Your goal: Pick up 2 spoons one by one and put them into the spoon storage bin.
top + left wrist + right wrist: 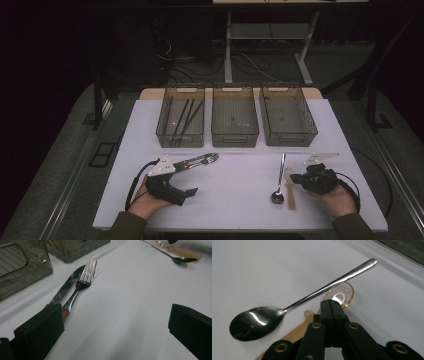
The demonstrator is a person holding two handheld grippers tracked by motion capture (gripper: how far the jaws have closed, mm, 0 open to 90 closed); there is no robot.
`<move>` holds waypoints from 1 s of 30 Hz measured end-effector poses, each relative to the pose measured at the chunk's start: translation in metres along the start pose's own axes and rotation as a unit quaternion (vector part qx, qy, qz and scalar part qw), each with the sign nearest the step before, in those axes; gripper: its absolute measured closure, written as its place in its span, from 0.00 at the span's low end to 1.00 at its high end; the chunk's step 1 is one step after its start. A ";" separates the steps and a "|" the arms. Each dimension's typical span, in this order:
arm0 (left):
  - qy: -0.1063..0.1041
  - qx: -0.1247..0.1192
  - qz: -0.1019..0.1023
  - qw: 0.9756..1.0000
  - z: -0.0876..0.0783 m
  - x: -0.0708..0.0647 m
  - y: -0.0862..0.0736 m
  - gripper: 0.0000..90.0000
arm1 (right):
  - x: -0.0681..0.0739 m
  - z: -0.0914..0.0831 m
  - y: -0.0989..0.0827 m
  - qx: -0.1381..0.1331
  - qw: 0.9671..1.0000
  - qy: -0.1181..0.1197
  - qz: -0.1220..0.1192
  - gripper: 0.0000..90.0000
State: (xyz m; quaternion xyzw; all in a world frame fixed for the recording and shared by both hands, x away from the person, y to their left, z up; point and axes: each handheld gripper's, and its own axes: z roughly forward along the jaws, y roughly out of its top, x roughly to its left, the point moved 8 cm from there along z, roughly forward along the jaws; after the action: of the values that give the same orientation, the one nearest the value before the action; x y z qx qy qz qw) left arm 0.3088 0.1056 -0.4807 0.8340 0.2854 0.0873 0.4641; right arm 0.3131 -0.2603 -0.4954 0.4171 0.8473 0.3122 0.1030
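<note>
Two hands come in from the bottom of the high view, and each one holds a gripper. On the left side, the left gripper (191,191) rests on the white table (235,200). Its jaws are spread wide apart and nothing is between them. In the left gripper view, a knife (67,285) and a fork (81,282) lie side by side on the table, touching each other. Their handles reach down behind the left jaw.

On the right side, the right gripper (296,178) has its jaws pressed tight together. They pinch nothing. In the right gripper view, the tips of the right gripper (331,303) sit right over the bowl of a clear amber plastic spoon (343,293). I cannot tell if the tips touch it. A shiny metal spoon (272,316) lies just beside the plastic spoon on the table, with its round end toward the person. The two spoons are close together near the right hand.

Three see-through bins stand in a row at the far side of the table. Dark chopsticks (182,117) lie in the left bin (165,134). The middle bin (235,137) and the right bin (292,137) stand next to it.
</note>
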 end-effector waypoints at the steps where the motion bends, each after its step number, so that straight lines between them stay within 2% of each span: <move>1: 0.000 0.000 0.000 1.000 0.000 0.000 0.000 0.00 | 0.001 0.002 0.000 0.004 1.000 -0.001 -0.002 0.99; 3: 0.000 -0.001 0.000 1.000 0.000 0.000 0.000 0.00 | 0.000 0.006 0.000 0.012 1.000 -0.005 -0.007 0.99; 10: 0.000 -0.001 0.000 1.000 0.000 0.000 0.000 0.00 | 0.000 0.014 0.006 0.009 1.000 0.003 -0.009 0.99; 20: -0.002 0.001 -0.002 1.000 0.001 -0.001 0.000 0.00 | 0.012 0.023 0.013 0.010 0.999 0.025 -0.026 0.99; 22: -0.002 0.001 -0.002 1.000 0.000 -0.001 0.000 0.00 | 0.015 0.026 0.015 0.012 0.999 0.024 -0.037 0.99; 25: -0.002 0.001 -0.002 1.000 0.000 -0.001 0.000 0.00 | 0.016 0.026 0.016 0.010 0.999 0.022 -0.041 0.99; 28: -0.003 0.001 -0.001 1.000 0.000 -0.001 0.000 0.00 | 0.014 0.022 0.017 0.000 0.999 0.020 -0.033 0.99; 30: -0.002 0.001 0.000 1.000 0.000 -0.001 0.000 0.00 | 0.012 0.016 0.020 -0.015 0.999 0.022 -0.018 0.94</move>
State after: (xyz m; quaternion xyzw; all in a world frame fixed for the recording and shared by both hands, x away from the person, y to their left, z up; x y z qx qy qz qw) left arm 0.3079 0.1049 -0.4804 0.8344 0.2845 0.0851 0.4643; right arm 0.3247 -0.2348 -0.4944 0.3935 0.8517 0.3322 0.0966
